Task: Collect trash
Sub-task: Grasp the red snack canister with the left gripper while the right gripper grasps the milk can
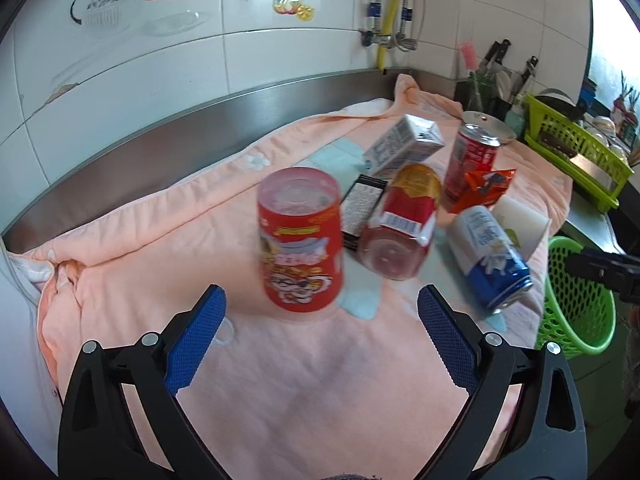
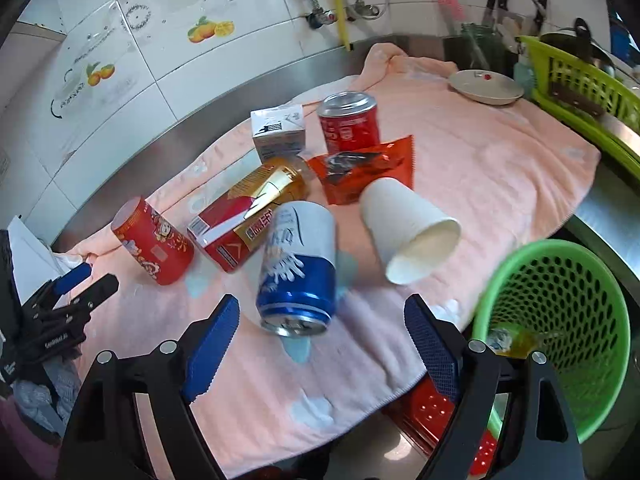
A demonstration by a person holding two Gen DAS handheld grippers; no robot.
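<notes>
Both pairs of tongs hang released over the counter, nothing between their blue pads: the left tongs (image 1: 322, 312) face an upright red cartoon-printed can (image 1: 300, 240), the right tongs (image 2: 322, 320) face a blue-and-white drink can lying on its side (image 2: 298, 268). The trash sits bunched on a pink towel (image 2: 500, 168): a tipped white paper cup (image 2: 408, 232), an upright red soda can (image 2: 349, 122), an orange foil wrapper (image 2: 368, 172). A green perforated plastic basket (image 2: 560, 308) stands just beside the towel's edge, a yellowish scrap inside.

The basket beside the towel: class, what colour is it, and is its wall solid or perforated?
The basket is bright green with a perforated wall; the right wrist view shows it best.
</notes>
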